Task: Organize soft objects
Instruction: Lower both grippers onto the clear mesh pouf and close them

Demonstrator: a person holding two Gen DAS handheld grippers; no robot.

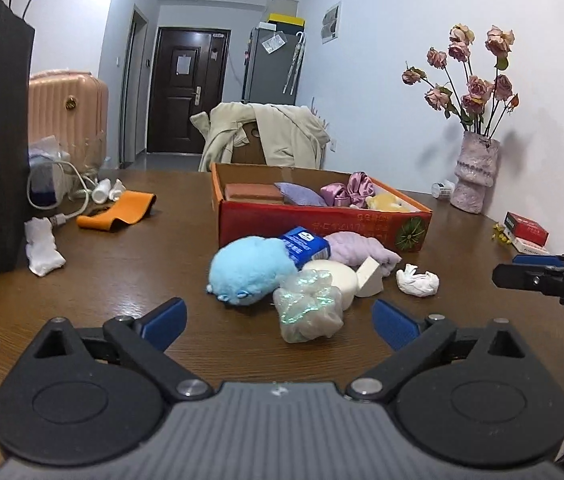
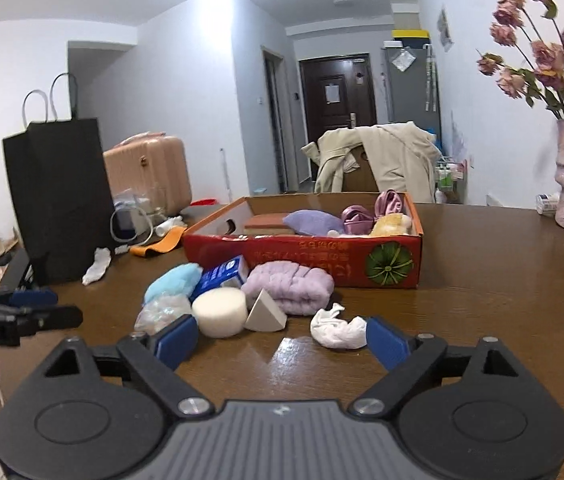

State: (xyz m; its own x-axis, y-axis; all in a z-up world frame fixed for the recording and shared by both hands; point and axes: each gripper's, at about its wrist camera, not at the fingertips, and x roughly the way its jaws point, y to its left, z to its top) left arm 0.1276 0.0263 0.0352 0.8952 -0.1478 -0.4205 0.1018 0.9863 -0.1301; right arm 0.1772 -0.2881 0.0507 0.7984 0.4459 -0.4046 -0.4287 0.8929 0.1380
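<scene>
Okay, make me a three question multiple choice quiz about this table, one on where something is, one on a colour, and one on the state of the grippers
1. Where is the crumpled white cloth?
A. In the red cardboard box
B. On the brown wooden table
C. On the suitcase

2. What colour is the round plush toy?
A. Light blue
B. Green
C. Black

3. How are the left gripper and right gripper?
A. Both shut
B. Both holding cloth
C. Both open, empty

Answers: B, it lies on bare wood in front of the box; A, its fur is pale blue; C, the jaws stand wide with nothing clamped.

Box [image 1: 314,220] lettering too blurred
</scene>
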